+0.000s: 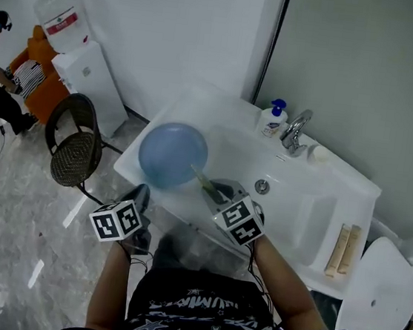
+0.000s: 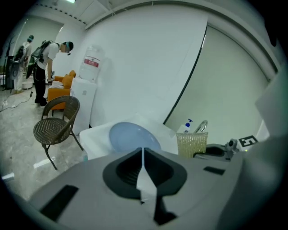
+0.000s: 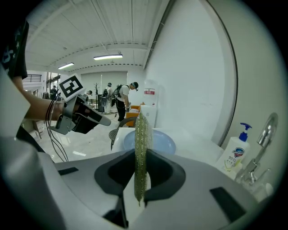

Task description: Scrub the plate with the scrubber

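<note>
Left fingers (image 2: 128,170) pressed together, empty; right fingers (image 3: 158,173) pinch the scrubber (image 3: 141,143) at the edge of the blue plate (image 1: 173,154) on the washbasin (image 1: 320,212) rim; I'd judge scrubbing about to start; next I press it flat onto the plate

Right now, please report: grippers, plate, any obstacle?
Left gripper shut, empty. Right gripper shut on scrubber. Plate on sink ledge, unheld. Nothing between scrubber and plate.

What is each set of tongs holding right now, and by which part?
The right tongs pinch the scrubber by its near end, edge-on, with the rest sticking out past the tips. The left tongs are shut on nothing.
</note>
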Demonstrator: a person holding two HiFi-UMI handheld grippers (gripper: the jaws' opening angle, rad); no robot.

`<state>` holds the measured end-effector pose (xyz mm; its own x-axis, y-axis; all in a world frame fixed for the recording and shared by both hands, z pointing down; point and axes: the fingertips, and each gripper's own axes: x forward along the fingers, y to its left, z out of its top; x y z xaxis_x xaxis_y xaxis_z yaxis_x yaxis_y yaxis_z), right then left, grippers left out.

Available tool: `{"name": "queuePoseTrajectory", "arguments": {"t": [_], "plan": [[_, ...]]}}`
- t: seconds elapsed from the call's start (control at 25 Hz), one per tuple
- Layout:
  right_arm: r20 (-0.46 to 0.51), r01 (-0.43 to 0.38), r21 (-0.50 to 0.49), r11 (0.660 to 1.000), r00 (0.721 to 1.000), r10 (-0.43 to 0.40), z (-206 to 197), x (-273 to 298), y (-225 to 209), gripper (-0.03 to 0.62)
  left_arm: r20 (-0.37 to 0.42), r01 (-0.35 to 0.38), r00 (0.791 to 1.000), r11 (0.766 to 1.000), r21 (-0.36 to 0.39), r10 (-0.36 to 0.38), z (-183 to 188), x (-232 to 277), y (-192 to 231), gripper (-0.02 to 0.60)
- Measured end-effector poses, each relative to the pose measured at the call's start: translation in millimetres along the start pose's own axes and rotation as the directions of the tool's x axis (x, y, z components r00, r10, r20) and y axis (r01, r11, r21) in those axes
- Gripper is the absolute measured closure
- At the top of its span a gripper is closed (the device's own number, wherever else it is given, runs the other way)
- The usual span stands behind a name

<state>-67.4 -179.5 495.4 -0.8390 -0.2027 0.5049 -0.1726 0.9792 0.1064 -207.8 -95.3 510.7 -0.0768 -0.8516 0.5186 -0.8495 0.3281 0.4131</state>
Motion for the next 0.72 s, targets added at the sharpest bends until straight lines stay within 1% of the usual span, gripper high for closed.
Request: {"name": "queuePoseTrajectory", "arguments": {"t": [0.28,0.44,0.64,0.72], "plan": [[0.013,-0.081,-0.011,0.997,0.997,0.081,-17,-25,30,0.52,0.01,-0.037,0.999,0.997,-0.061,0.038,-45,-38,-16,0.56],[-0.003,-0.123,-0.075,0.989,0.992,0.124,-28,-36,44,0.52,0.023,-0.046,0.999,0.996,-0.078,0.048,-68,-59,-27,0.56],[0.016,-0.134,-0.035,0.99,0.991,0.135,-30,-42,44,0.52,0.066,-0.051,0.996,0.993,-0.104,0.058,-78,-86,-33,0.56],[0.02,-0.143,-0.036,0.989,0.989,0.144,-30,-42,47,0.52,0.078,-0.055,0.995,0.992,-0.113,0.064,-79,-94,-33,0.56]]}}
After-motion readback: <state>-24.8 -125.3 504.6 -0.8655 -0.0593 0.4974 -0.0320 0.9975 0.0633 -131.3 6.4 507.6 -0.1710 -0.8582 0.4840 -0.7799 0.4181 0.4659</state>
